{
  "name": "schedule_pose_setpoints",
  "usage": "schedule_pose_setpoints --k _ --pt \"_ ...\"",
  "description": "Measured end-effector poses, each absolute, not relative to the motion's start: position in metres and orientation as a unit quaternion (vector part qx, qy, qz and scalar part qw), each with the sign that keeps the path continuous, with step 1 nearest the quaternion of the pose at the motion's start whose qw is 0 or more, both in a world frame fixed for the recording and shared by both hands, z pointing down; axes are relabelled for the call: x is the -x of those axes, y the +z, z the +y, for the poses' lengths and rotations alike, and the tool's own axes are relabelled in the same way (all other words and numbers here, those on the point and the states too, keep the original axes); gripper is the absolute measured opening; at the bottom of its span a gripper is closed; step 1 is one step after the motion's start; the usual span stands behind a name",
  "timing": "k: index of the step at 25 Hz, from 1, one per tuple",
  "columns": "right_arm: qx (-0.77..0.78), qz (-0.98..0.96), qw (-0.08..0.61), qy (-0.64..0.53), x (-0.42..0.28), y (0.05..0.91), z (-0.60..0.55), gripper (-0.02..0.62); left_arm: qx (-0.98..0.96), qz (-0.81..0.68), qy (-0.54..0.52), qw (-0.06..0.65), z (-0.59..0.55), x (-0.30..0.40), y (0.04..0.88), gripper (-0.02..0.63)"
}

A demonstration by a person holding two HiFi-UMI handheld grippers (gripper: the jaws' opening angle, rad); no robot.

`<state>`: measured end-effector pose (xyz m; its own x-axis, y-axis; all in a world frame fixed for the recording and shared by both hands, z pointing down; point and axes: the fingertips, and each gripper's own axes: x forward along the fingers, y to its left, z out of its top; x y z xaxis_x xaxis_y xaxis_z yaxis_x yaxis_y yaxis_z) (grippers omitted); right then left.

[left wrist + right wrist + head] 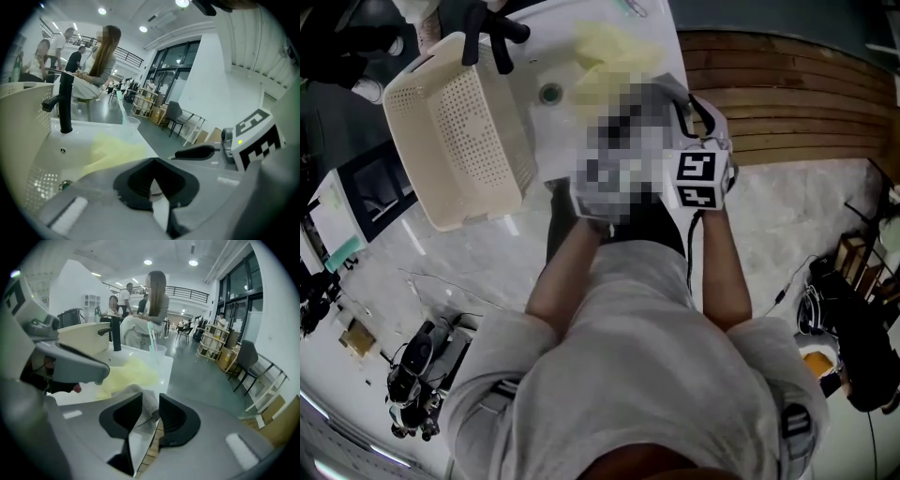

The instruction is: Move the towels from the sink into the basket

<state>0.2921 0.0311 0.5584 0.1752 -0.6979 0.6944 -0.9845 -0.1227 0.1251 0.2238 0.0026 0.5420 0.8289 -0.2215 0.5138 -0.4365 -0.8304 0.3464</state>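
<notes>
1 yellow towel (614, 52), 1 grey towel (146, 410) — 1 basket (459, 141), 1 sink (534, 66), 1 faucet (65, 101).

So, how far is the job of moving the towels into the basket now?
Done: unclear, the beige perforated plastic basket hides its inside. In hand: a grey-white towel sits between the parted jaws of the right gripper. Remaining: the pale yellow towel lies in the white sink.

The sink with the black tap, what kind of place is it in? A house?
Probably not a house: it looks like a big open workshop or office hall. Behind the sink are tall windows, storage shelves and people under a high ceiling.
</notes>
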Motion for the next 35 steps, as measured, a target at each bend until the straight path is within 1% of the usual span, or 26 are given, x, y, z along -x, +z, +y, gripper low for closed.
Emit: schedule_pose_setpoints --k 5,7,8,9,10,17,22,35 --pt "-0.686 -0.597 0.324 0.259 -0.294 0.584 0.030 0.120 -0.924 -0.188 0.237 0.233 -0.001 -0.221 0.545 0.020" --pt "-0.681 -0.595 0.334 0.265 -0.295 0.594 0.031 0.107 -0.923 -0.191 0.238 0.234 -0.002 -0.220 0.547 0.020" --pt "-0.681 -0.593 0.337 0.267 -0.296 0.597 0.031 0.087 -0.923 -0.192 0.239 0.234 -0.002 -0.219 0.548 0.020" --pt "-0.684 -0.591 0.336 0.266 -0.297 0.597 0.031 0.038 -0.922 -0.193 0.239 0.235 -0.002 -0.218 0.548 0.020" --pt "-0.687 -0.590 0.332 0.263 -0.297 0.596 0.030 0.014 -0.922 -0.195 0.238 0.234 -0.003 -0.218 0.547 0.020" --pt "-0.701 -0.610 0.267 0.255 -0.291 0.552 0.017 0.011 -0.927 -0.206 0.227 0.218 -0.011 -0.214 0.523 0.020" --pt "-0.712 -0.627 0.218 0.226 -0.276 0.510 -0.004 0.011 -0.931 -0.220 0.210 0.204 -0.023 -0.201 0.504 0.020" --pt "-0.713 -0.663 0.173 0.149 -0.211 0.422 -0.032 0.011 -0.940 -0.252 0.151 0.171 -0.048 -0.154 0.440 0.020"
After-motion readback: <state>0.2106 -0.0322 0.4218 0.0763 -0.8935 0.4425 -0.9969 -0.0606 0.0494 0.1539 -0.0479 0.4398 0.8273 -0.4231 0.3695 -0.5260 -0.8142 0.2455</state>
